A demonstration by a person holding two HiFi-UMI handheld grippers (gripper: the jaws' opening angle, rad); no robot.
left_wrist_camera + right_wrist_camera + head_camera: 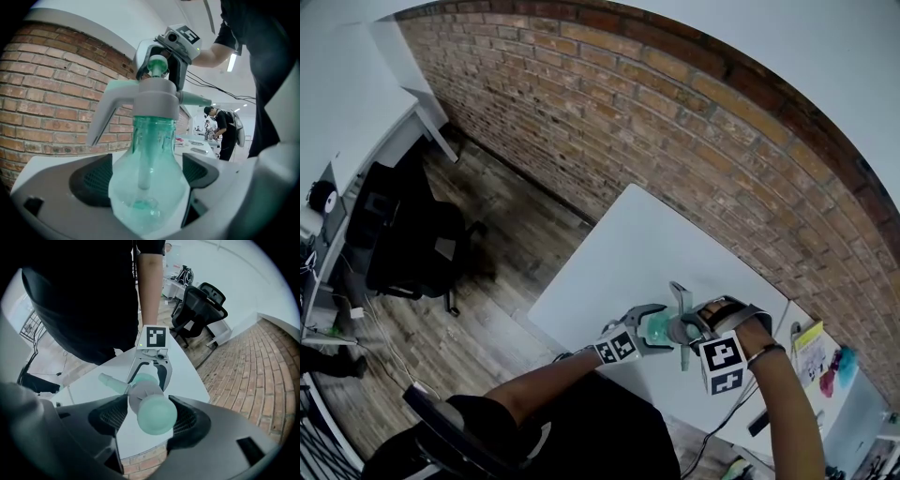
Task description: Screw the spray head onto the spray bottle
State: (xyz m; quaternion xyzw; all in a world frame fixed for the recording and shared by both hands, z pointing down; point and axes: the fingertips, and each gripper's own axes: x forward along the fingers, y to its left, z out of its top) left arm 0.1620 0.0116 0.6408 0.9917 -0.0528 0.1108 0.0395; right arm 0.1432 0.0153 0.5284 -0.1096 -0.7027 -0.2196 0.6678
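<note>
**Spray bottle held over the tabletop by both hand-held grippers**

The left hand-held gripper (147, 176) is clamping the round body of the spray bottle (149, 197), its two dark pads pressing in on either side. The bottle is translucent teal and is standing upright above the white tabletop (647, 253), toward the tabletop's near edge. A pale dip tube (145, 161) is hanging down inside the bottle; whether any liquid is lying at the bottom cannot be told.

The grey spray head (154, 96) is sitting on the bottle's neck, its trigger sloping down to one side and its teal nozzle (108, 380) pointing the other way. The right hand-held gripper (150, 418) is reaching in from above and closing its jaws on the spray head.

The rest of the tabletop is lying bare and is giving open room beyond the bottle. A brick wall (656, 122) is running along the tabletop's far edge. A black office chair (199, 305) is standing on wooden floor off the tabletop's corner.

The left hand-held gripper's cube is showing a black-and-white square marker (156, 336).
</note>
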